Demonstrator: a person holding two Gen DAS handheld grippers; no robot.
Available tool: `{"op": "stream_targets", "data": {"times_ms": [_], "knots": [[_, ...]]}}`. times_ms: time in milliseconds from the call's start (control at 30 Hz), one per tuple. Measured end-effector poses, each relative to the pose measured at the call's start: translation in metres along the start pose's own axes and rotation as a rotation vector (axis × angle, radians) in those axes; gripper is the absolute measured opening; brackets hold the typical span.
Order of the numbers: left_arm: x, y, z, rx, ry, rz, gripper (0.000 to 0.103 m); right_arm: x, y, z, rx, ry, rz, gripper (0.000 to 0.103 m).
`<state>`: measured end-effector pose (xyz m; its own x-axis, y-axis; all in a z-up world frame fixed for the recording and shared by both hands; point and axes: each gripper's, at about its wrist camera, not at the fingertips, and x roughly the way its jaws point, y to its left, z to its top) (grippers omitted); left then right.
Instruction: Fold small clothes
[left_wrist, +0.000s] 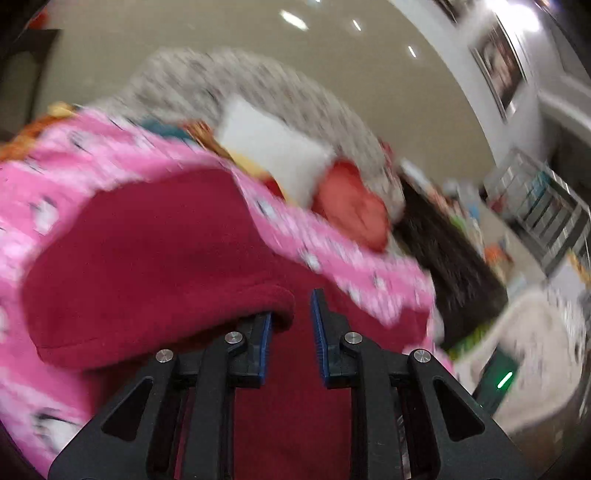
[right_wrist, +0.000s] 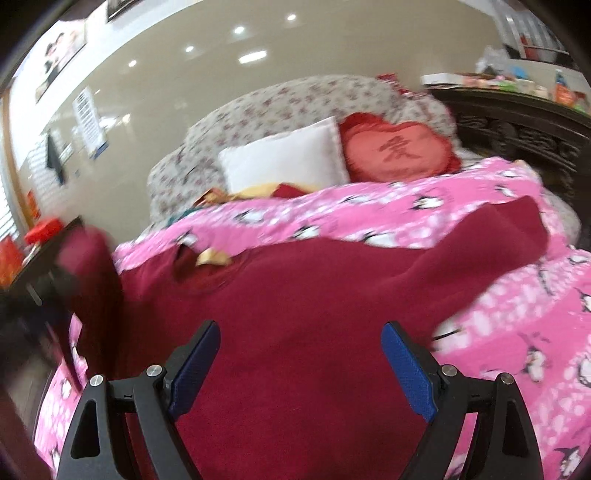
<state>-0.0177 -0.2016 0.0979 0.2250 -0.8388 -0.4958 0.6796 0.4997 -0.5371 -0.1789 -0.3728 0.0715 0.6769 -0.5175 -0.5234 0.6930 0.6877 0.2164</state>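
Observation:
A dark red fleece garment (right_wrist: 303, 295) lies spread on a pink penguin-print blanket (right_wrist: 517, 314) on a bed. My right gripper (right_wrist: 301, 332) is wide open and empty just above the garment's near part. In the left wrist view the same red garment (left_wrist: 147, 258) has a rolled edge draped over the left finger (left_wrist: 264, 343). My left gripper (left_wrist: 291, 314) has its jaws a narrow gap apart with nothing clamped between the pads. At the far left of the right view a part of the garment (right_wrist: 88, 266) is lifted up; the image is blurred there.
A white pillow (right_wrist: 284, 158) and a red heart cushion (right_wrist: 399, 151) lean on a floral headboard (right_wrist: 295, 103). A dark carved cabinet (right_wrist: 517, 122) stands right of the bed. A small dark table with red items (right_wrist: 44, 236) stands at the left.

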Motion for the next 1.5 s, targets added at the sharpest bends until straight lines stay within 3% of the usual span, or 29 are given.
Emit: {"op": "stream_targets", "data": {"times_ms": [67, 133, 200, 267, 300, 367, 467, 533, 600, 700, 867, 933, 967, 1000, 1067, 1200, 1333, 1433, 1500], "knots": [[0.035, 0.005, -0.018, 0.015, 0.124, -0.038, 0.049, 0.000, -0.007, 0.002, 0.019, -0.002, -0.016, 0.088], [0.045, 0.020, -0.025, -0.043, 0.200, -0.055, 0.051, 0.000, -0.013, 0.003, 0.032, 0.001, -0.020, 0.088], [0.030, 0.027, -0.024, -0.058, 0.177, -0.018, 0.057, -0.001, -0.013, 0.004, 0.036, 0.004, 0.001, 0.088], [-0.009, 0.031, -0.021, -0.020, 0.090, 0.024, 0.062, -0.003, -0.006, 0.004, 0.009, 0.012, 0.043, 0.088], [-0.024, 0.034, -0.019, -0.002, 0.048, 0.060, 0.069, -0.004, 0.004, 0.003, -0.036, 0.024, 0.091, 0.088], [-0.056, 0.047, -0.015, 0.014, -0.072, 0.251, 0.082, -0.007, 0.025, -0.004, -0.120, 0.052, 0.167, 0.088], [-0.084, 0.083, -0.011, -0.051, -0.193, 0.509, 0.084, -0.018, 0.074, -0.018, -0.263, 0.091, 0.298, 0.088], [-0.095, 0.112, -0.008, -0.115, -0.231, 0.599, 0.084, -0.025, 0.107, -0.029, -0.382, 0.105, 0.346, 0.088], [-0.099, 0.136, -0.011, -0.188, -0.241, 0.595, 0.084, -0.032, 0.145, -0.046, -0.561, 0.100, 0.360, 0.088], [-0.103, 0.151, -0.023, -0.246, -0.247, 0.579, 0.084, -0.031, 0.199, -0.080, -0.869, 0.012, 0.315, 0.088], [-0.098, 0.162, -0.030, -0.270, -0.223, 0.551, 0.084, 0.004, 0.235, -0.109, -1.102, -0.033, 0.248, 0.087], [-0.098, 0.169, -0.031, -0.284, -0.223, 0.540, 0.084, 0.028, 0.242, -0.110, -1.137, -0.017, 0.206, 0.066], [-0.101, 0.173, -0.032, -0.288, -0.221, 0.539, 0.084, 0.037, 0.243, -0.107, -1.125, 0.024, 0.223, 0.034], [-0.100, 0.176, -0.033, -0.291, -0.217, 0.538, 0.084, 0.044, 0.242, -0.101, -1.085, 0.057, 0.256, 0.023], [-0.097, 0.178, -0.034, -0.292, -0.206, 0.541, 0.084, 0.048, 0.230, -0.077, -0.937, 0.085, 0.342, 0.017], [-0.095, 0.176, -0.035, -0.280, -0.223, 0.548, 0.084, 0.027, 0.196, -0.035, -0.693, 0.074, 0.447, 0.011], [-0.098, 0.172, -0.037, -0.279, -0.267, 0.503, 0.084, -0.003, 0.123, 0.027, -0.383, 0.021, 0.535, 0.011], [-0.098, 0.159, -0.036, -0.240, -0.287, 0.479, 0.084, -0.015, 0.077, 0.047, -0.284, -0.034, 0.429, 0.011], [-0.094, 0.147, -0.037, -0.185, -0.283, 0.455, 0.084, -0.007, 0.045, 0.050, -0.223, -0.014, 0.329, 0.011]]}}
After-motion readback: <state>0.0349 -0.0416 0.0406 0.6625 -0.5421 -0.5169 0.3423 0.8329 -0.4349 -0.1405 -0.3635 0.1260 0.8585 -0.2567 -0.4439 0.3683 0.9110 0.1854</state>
